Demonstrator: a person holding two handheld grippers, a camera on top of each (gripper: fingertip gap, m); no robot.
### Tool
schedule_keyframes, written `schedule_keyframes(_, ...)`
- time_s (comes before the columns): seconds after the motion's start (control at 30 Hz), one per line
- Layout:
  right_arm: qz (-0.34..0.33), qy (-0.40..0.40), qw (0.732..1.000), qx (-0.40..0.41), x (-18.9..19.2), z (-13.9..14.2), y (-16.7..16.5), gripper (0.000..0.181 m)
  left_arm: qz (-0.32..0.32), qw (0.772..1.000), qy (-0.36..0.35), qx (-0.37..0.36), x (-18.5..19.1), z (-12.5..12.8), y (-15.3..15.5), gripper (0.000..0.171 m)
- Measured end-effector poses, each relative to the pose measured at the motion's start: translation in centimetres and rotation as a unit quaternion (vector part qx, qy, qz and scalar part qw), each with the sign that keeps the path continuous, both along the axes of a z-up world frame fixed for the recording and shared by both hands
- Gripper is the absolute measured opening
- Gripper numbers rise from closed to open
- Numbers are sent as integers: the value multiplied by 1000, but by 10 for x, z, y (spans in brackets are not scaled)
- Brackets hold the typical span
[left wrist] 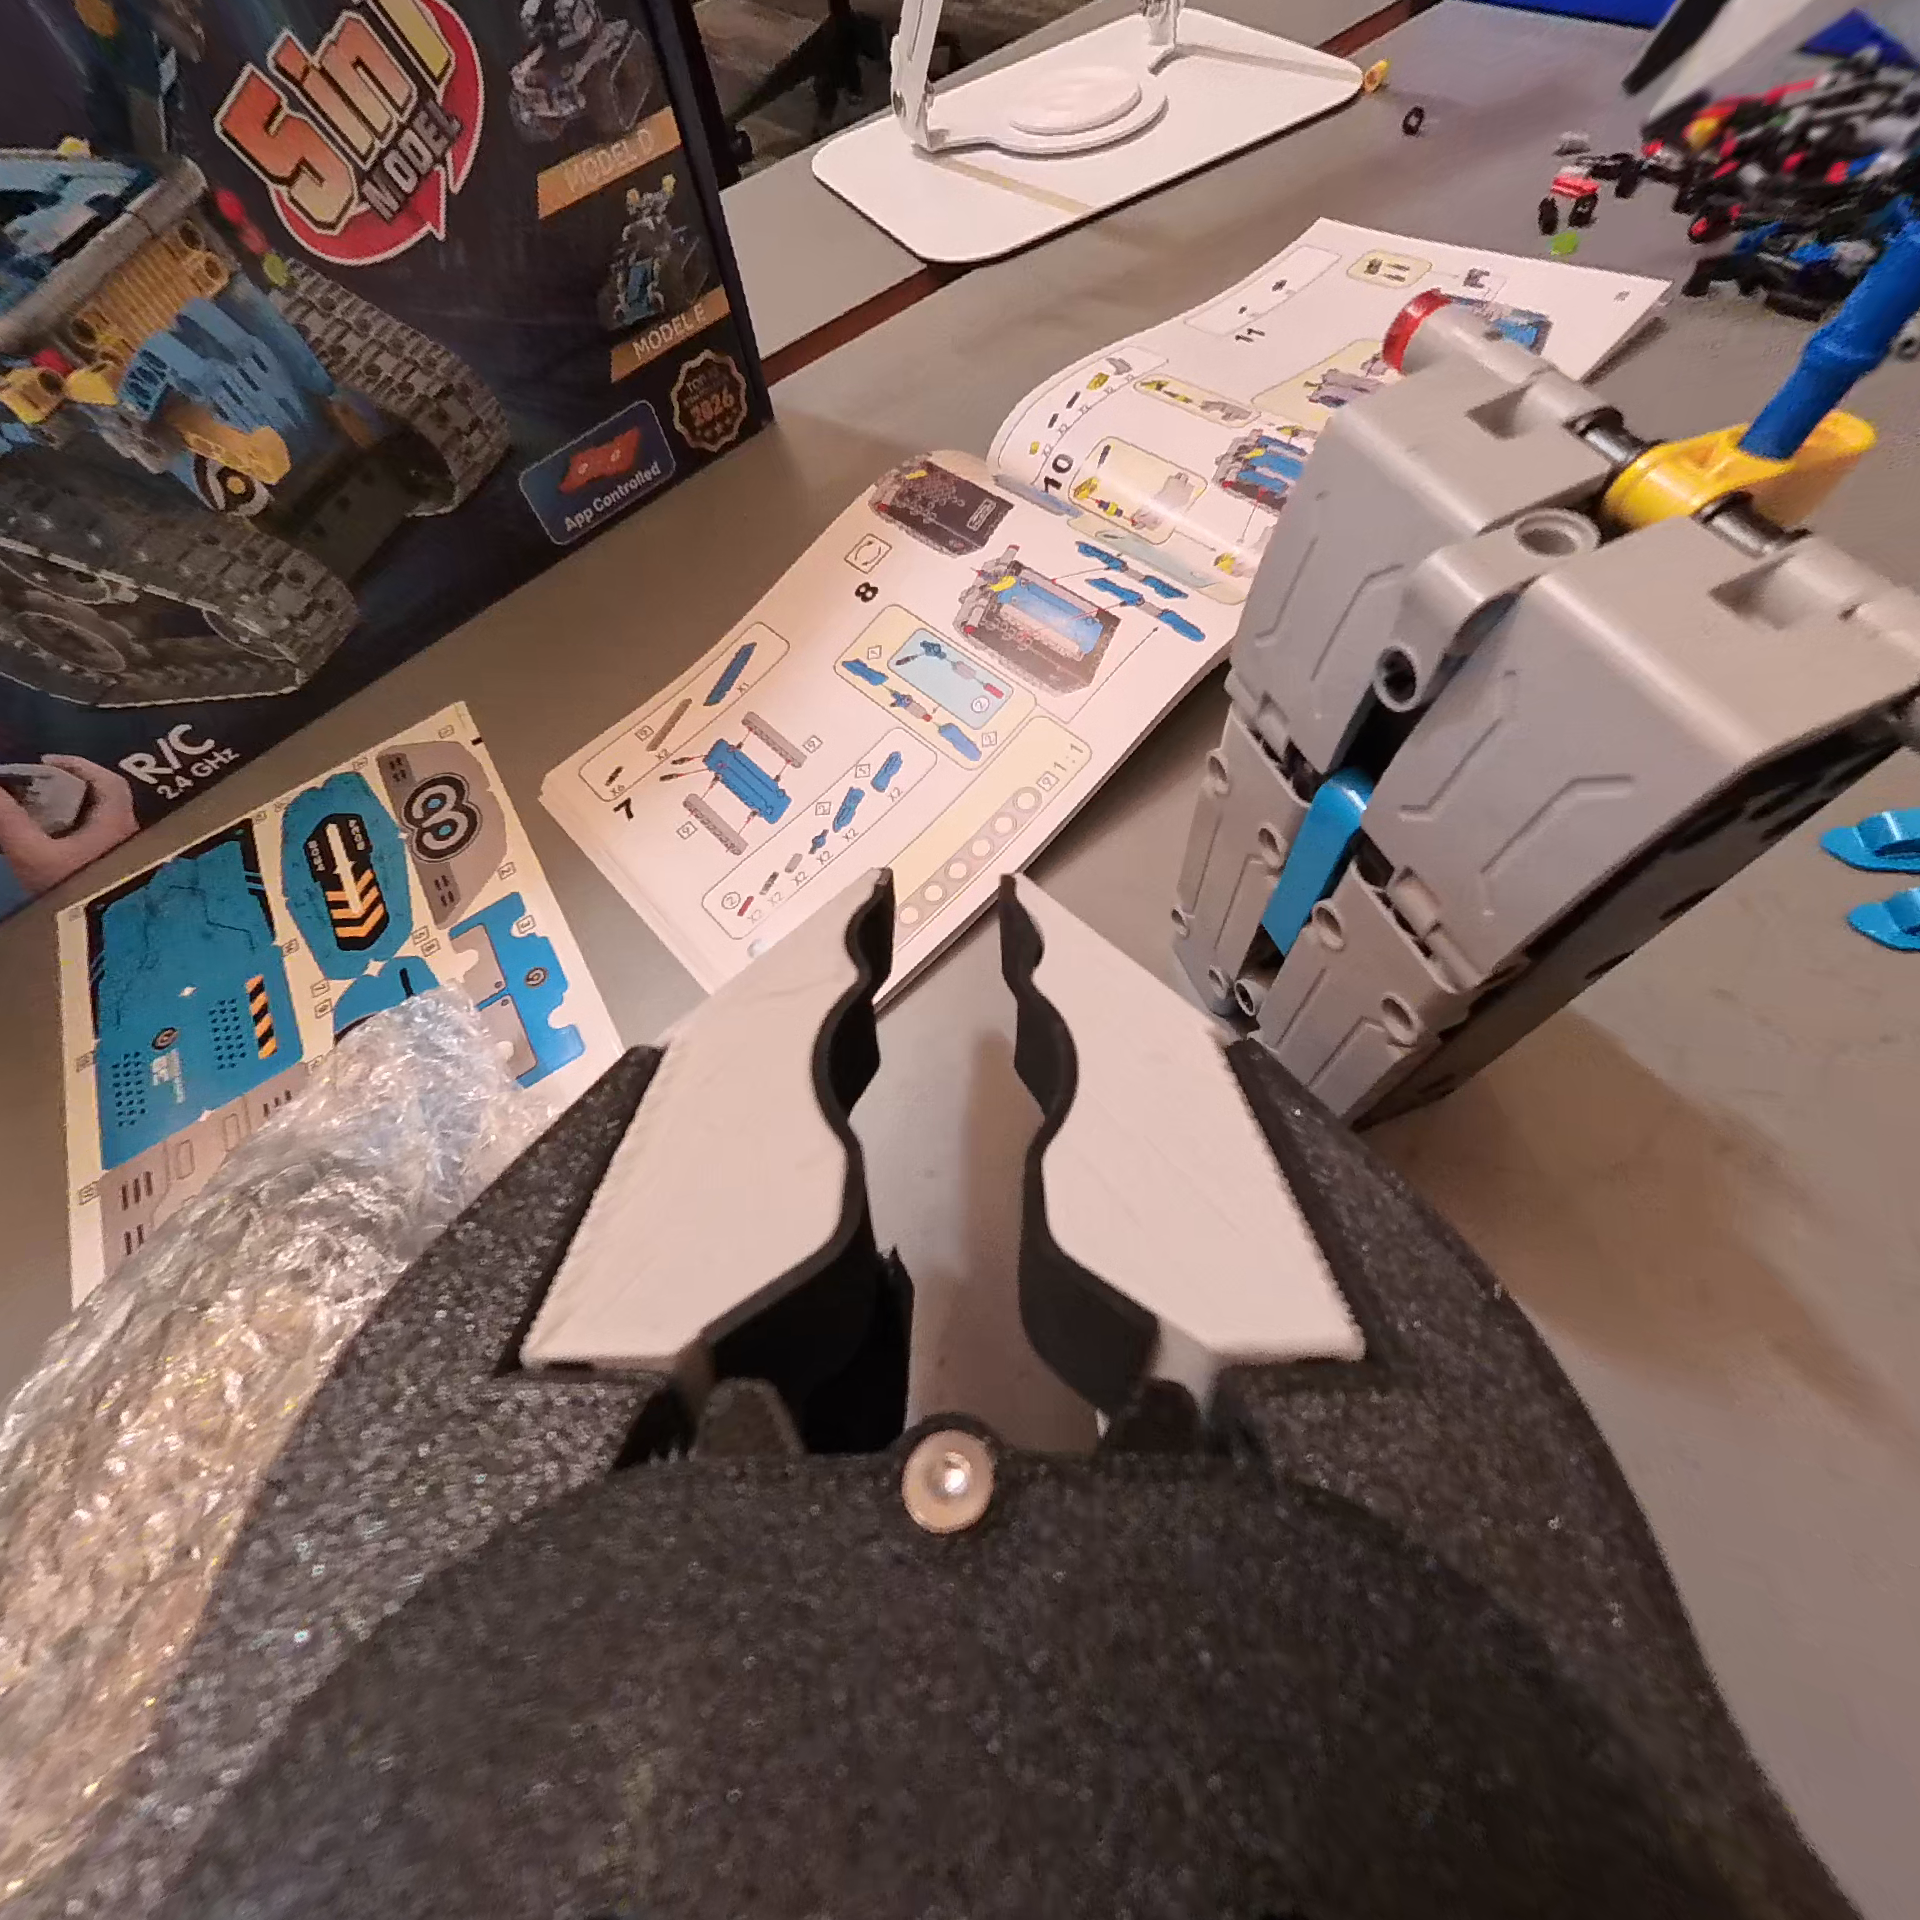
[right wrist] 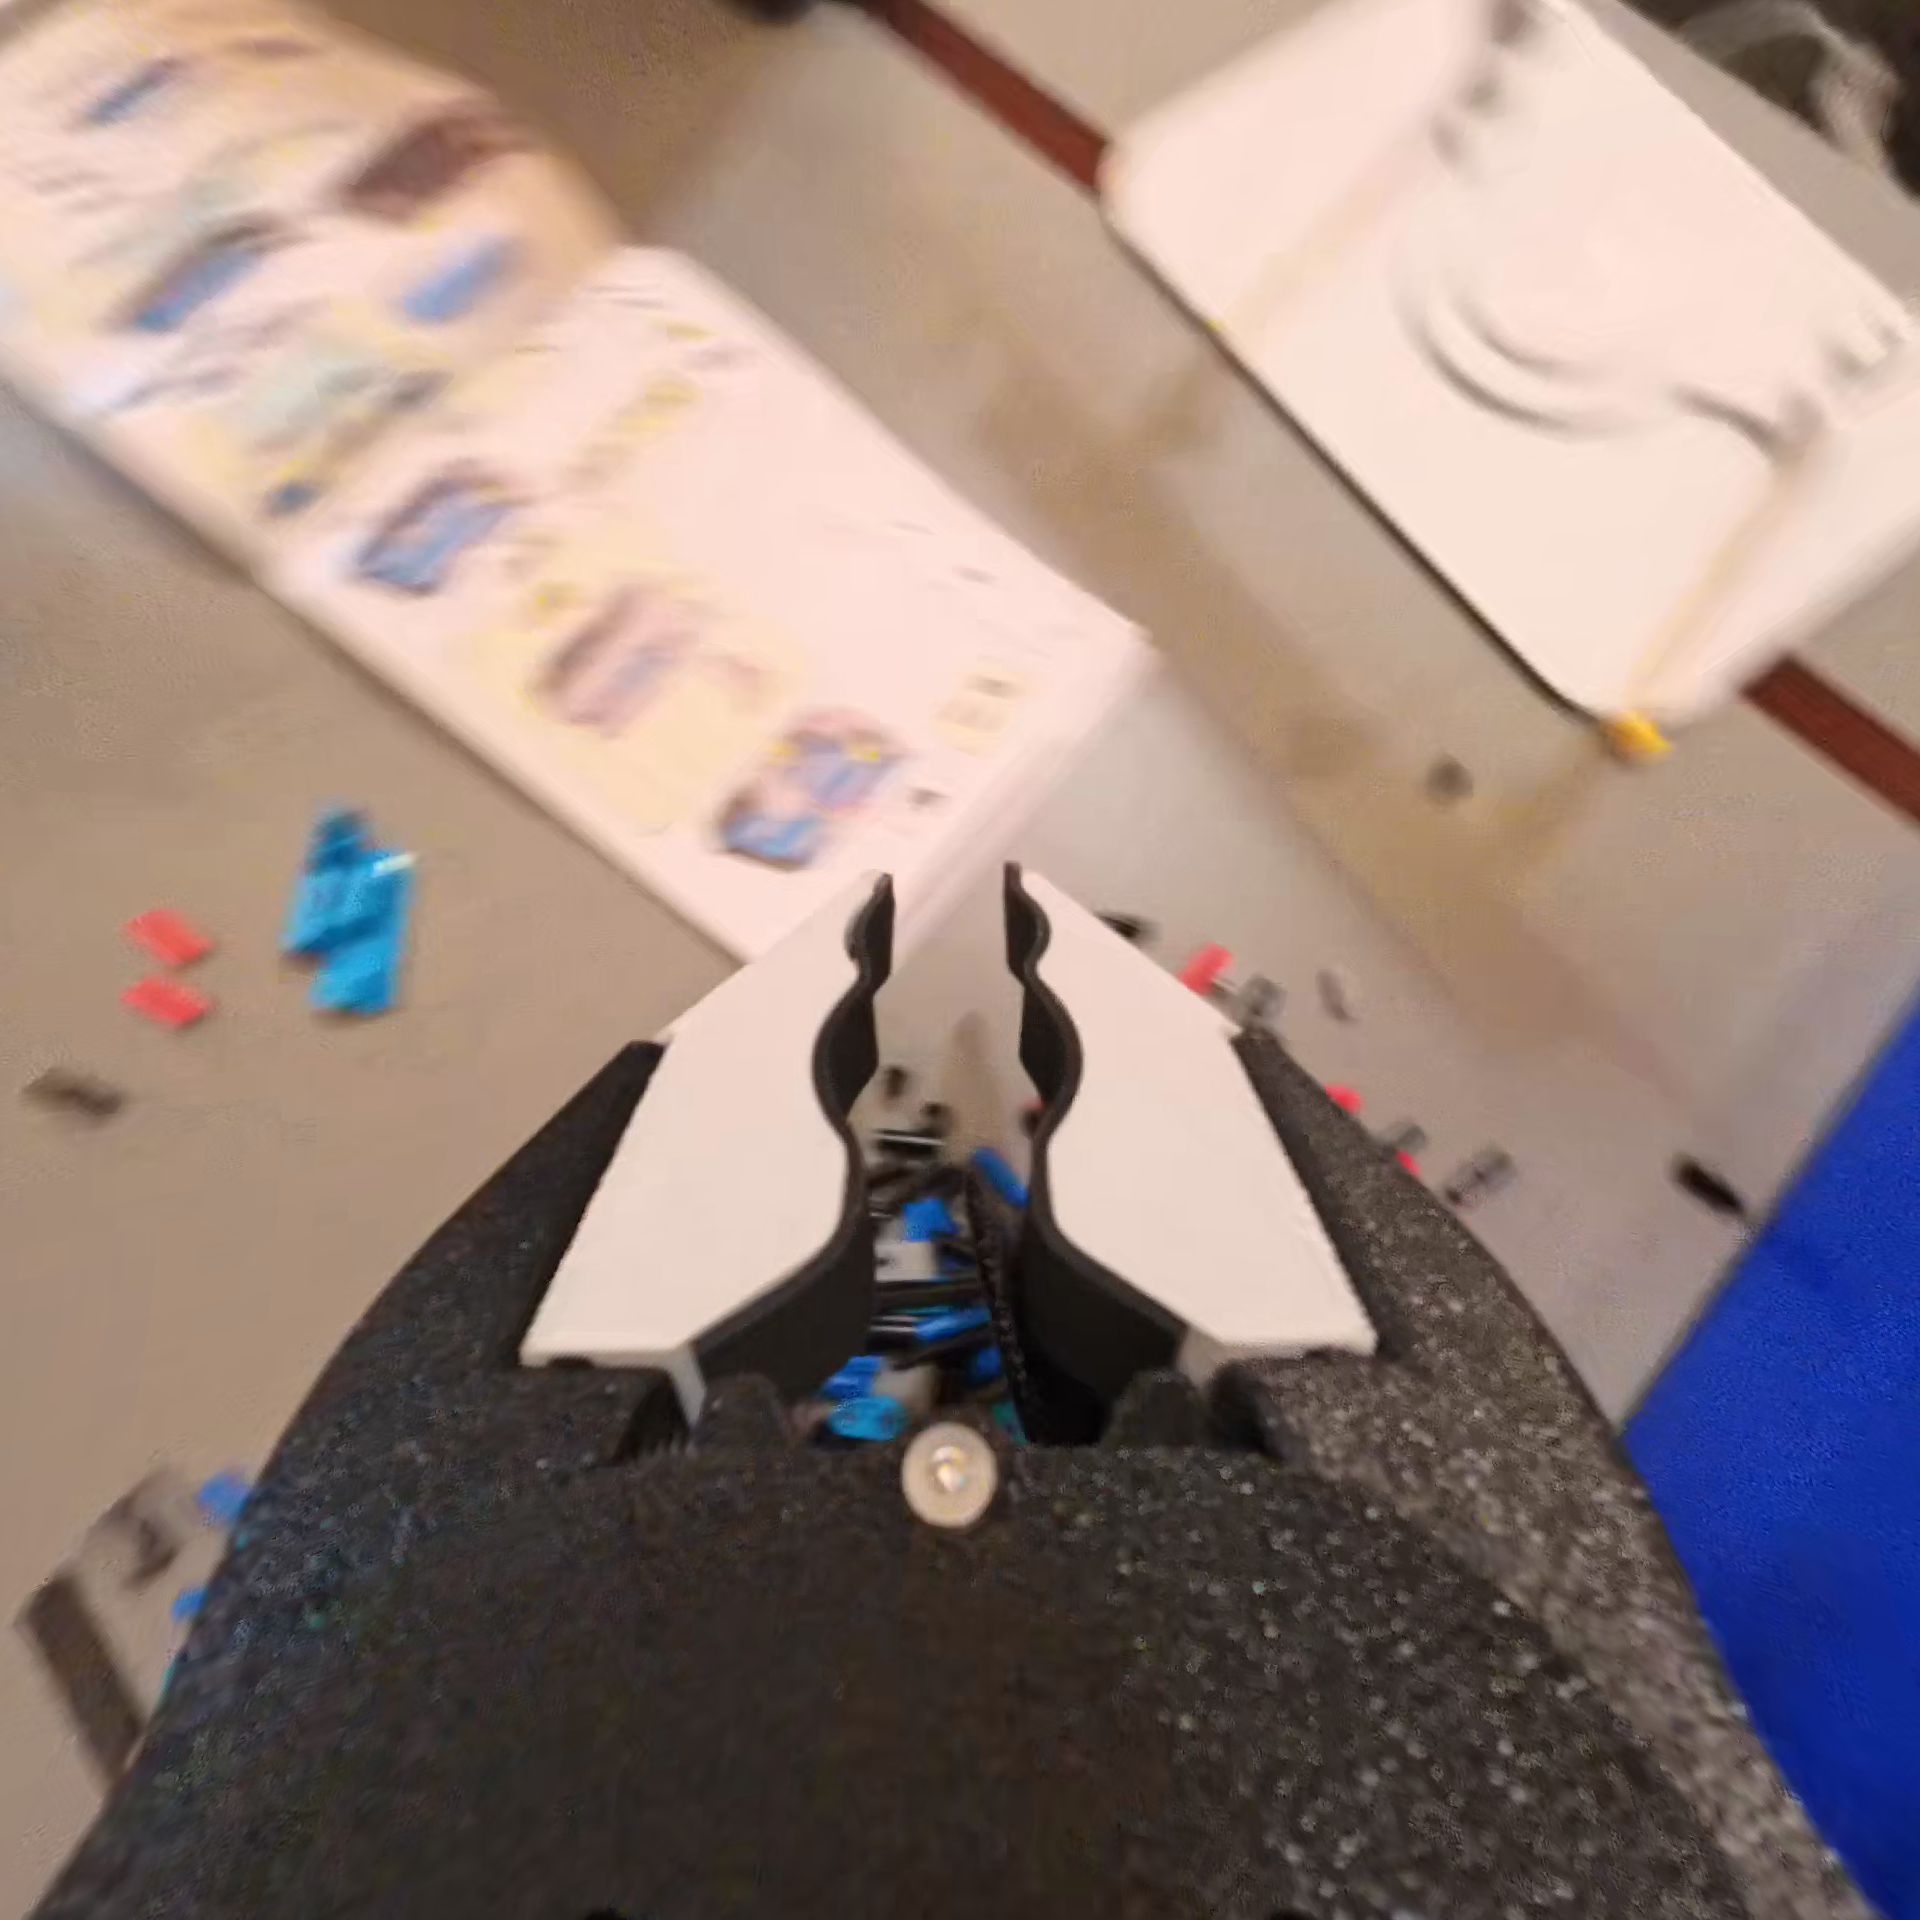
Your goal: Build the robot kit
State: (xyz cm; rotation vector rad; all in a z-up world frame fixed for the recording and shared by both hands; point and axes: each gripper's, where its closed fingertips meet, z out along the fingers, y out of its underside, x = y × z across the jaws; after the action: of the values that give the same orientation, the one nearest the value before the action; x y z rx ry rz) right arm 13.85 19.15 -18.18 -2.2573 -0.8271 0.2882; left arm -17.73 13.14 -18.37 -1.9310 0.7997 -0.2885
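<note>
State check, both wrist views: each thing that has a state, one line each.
Left hand-held gripper: open, empty, above the table.
Right hand-held gripper: open, empty, over loose parts.
Booklet: open, flat on table.
Grey assembly: part-built, standing on table, leaning.
Box: upright.
Sticker sheet: flat, corner under bubble wrap.

The left gripper (left wrist: 945,883) points forward and down at a shallow slant, its two pale grey fingers (left wrist: 748,1132) lined with black wavy pads (left wrist: 1039,1049). The jaws stand parted by a narrow gap, with nothing between them. The right gripper (right wrist: 945,883) points down more steeply, and its view is blurred. Its pale grey fingers (right wrist: 1164,1153) and black pads (right wrist: 847,1049) are likewise slightly parted, and they grip nothing. Each gripper's body is speckled black.
</note>
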Motion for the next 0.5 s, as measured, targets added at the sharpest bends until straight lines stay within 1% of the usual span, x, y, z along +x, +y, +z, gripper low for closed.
schedule_keyframes(0.03,-39,9,999,-9,15,-7,9,26,0,1000,0,0,0,0,0,20)
schedule_keyframes(0.1,-69,-7,997,-13,30,-19,18,28,-1,1000,-1,-1,0,0,0,20)
schedule_keyframes(0.2,-81,-46,996,-2,35,-29,28,30,-1,1000,-2,-2,0,0,0,20)
schedule_keyframes(0.3,-82,-42,996,-14,32,-34,34,22,-2,1000,-2,0,0,1,-1,19)
schedule_keyframes(0.5,-77,-35,996,-25,32,-37,32,21,-2,1000,-2,0,1,0,-1,20)
